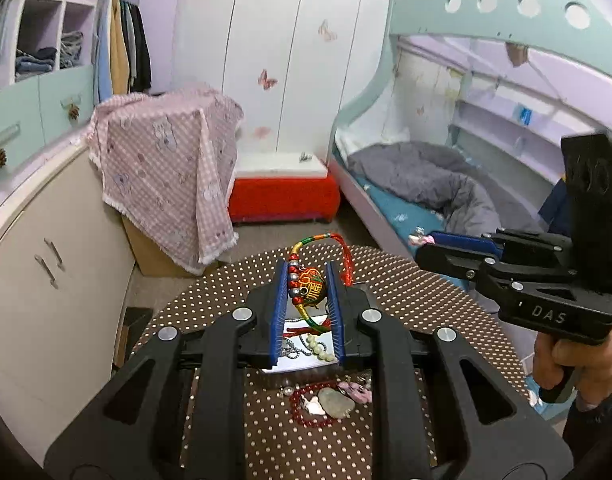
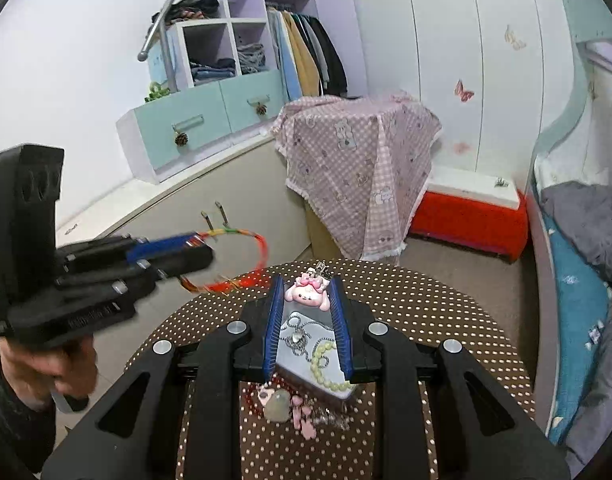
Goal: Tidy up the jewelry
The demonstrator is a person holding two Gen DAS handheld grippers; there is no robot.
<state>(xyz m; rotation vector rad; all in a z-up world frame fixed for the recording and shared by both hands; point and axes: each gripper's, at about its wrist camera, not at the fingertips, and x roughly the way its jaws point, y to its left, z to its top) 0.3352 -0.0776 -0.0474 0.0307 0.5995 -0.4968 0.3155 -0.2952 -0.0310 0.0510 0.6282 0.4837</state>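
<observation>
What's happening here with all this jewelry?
A person is sorting jewelry over a brown polka-dot round table. The left tool grips a multicoloured braided cord bracelet with red beads; the right tool grips a pink cartoon charm. A white tray below holds silver chains and a pale bead strand.

The left tongs are held raised over the bench, their blue-padded fingers closed on a braided bracelet. The right tongs are likewise held aloft, closed on a pink charm. Each tool is gripped by a hand at its handle.
</observation>
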